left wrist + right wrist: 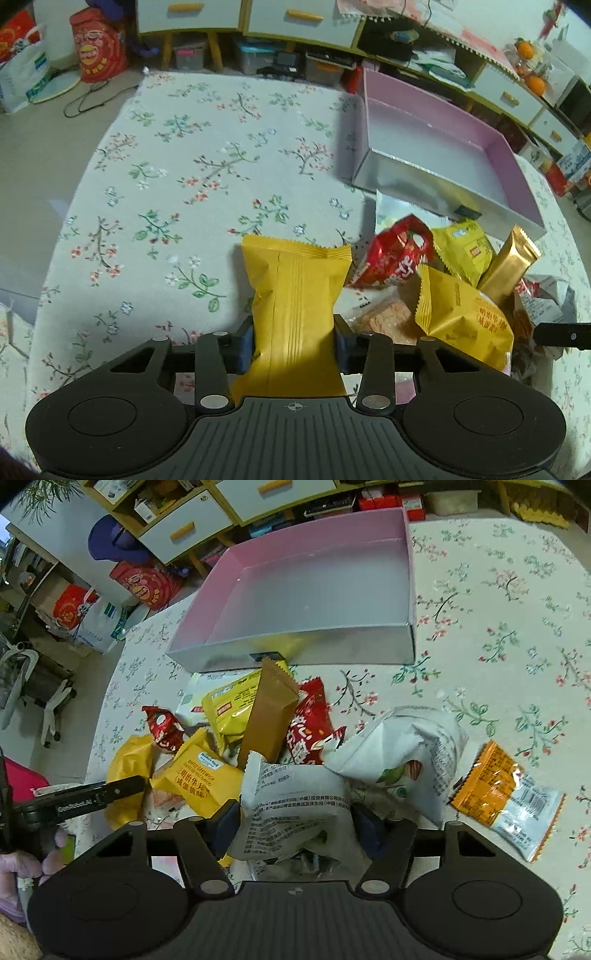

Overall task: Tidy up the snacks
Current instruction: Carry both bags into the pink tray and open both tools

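A plain yellow snack packet [295, 295] lies lengthwise between the jaws of my left gripper [293, 347], and both pads press its sides. In the right wrist view, my right gripper [295, 823] is shut on a white printed snack packet [295, 797] at the near edge of the pile. The pile holds a gold bar [269, 716], red packets [310, 723], a yellow packet with Chinese print [203, 775] and a white pouch [406, 746]. Beyond it stands the pink-lined box [314, 646], silver outside [424, 184], with nothing inside.
An orange and white packet [506, 797] lies apart at the right of the pile. The flowered cloth [184, 166] covers the table. Cabinets [295, 22], bags [96, 44] and clutter stand on the floor beyond the table's far edge. A gloved hand [22, 871] shows at lower left.
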The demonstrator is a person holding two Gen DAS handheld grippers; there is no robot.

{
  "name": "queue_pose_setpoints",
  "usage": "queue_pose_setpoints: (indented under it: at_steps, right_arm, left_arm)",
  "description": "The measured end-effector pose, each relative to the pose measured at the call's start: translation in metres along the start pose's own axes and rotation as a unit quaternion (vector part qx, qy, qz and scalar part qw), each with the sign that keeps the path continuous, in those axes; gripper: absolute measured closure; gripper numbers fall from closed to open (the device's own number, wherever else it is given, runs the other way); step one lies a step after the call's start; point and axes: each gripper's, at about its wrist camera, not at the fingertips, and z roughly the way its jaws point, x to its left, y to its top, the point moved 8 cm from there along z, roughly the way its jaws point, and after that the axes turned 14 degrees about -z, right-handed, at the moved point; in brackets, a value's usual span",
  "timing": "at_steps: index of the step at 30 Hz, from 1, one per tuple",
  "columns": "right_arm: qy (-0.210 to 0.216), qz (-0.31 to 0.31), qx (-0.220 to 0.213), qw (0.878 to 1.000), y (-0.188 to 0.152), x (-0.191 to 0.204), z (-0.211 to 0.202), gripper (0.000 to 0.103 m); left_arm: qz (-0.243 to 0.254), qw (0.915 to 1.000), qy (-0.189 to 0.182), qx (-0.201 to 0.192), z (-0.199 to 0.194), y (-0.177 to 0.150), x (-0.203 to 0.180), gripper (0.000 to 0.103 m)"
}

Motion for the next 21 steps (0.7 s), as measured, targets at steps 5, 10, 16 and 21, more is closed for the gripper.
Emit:
queue_pose_setpoints:
  at_steps: [5, 10, 16, 21]
  right_arm:
    - [0.005, 0.000, -0.017, 1.000, 0.005, 0.001, -0.013, 0.072]
    - [0.015, 0.015, -0.041, 0.999, 0.017, 0.002, -0.028, 0.072]
    - [0.008, 0.030, -0.065, 0.997, 0.041, -0.001, -0.038, 0.071]
    - [-0.006, 0.044, -0.086, 0.995, 0.062, -0.013, -0.040, 0.071]
  left_arm:
    - [-0.005, 0.9996, -0.004, -0.027, -0.017, 0.008, -0.003, 0.066]
    - [-0.012, 0.9980, -0.025, -0.057, -0.035, 0.024, -0.020, 0.066]
    - [0.011, 0.9965, -0.037, -0.075, -0.034, 0.053, -0.059, 0.066]
    - [0.024, 0.9947, -0.049, -0.087, -0.023, 0.077, -0.091, 0.066]
